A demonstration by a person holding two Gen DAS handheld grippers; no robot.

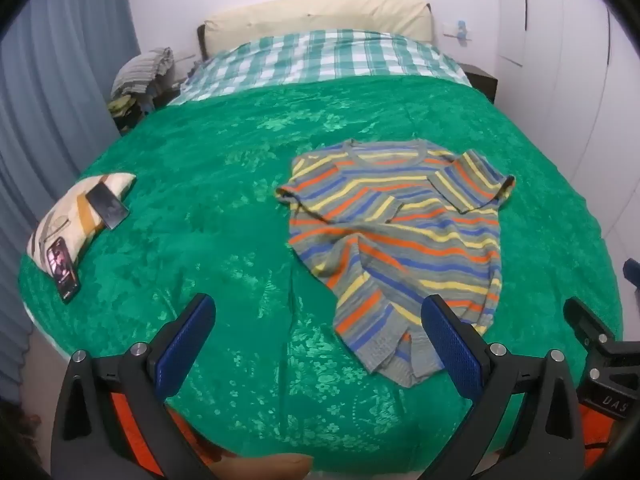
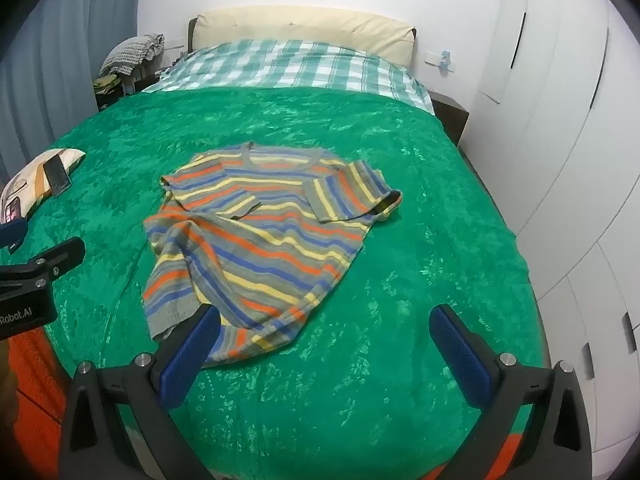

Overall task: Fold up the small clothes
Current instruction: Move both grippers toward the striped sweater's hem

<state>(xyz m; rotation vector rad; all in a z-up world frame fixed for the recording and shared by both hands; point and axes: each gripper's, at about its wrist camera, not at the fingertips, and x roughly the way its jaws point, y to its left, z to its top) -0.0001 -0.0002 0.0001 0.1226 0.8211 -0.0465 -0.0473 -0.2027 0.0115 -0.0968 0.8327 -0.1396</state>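
Blue-padded fingers of the left gripper (image 1: pixel 318 312) are sitting nearest the lens, spread wide apart and gripping nothing, hovering over the near edge of the bed. In its own view the right gripper (image 2: pixel 326 324) is likewise standing wide apart and empty, its left finger overlapping the shirt's bottom hem in the view; whether it is touching the cloth cannot be told.

Covering most of the bed, the green blanket (image 1: pixel 224 184) is lying fairly smooth, with a checked sheet (image 1: pixel 320 56) showing beyond it towards the headboard. On the blanket, right of centre from the left wrist view, the striped shirt (image 1: pixel 404 236) is lying with its neckline pointing away. Both short sleeves are looking turned inward over the chest, while the lower body is bunching and twisting to one side, its hem rumpled near the grippers.

Over by the left edge, a small patterned pillow (image 1: pixel 66 208) is carrying two phones (image 1: pixel 107 205).

Judging by this, the folding is only starting: sleeves tucked in at most, with the body yet to be straightened and doubled over.
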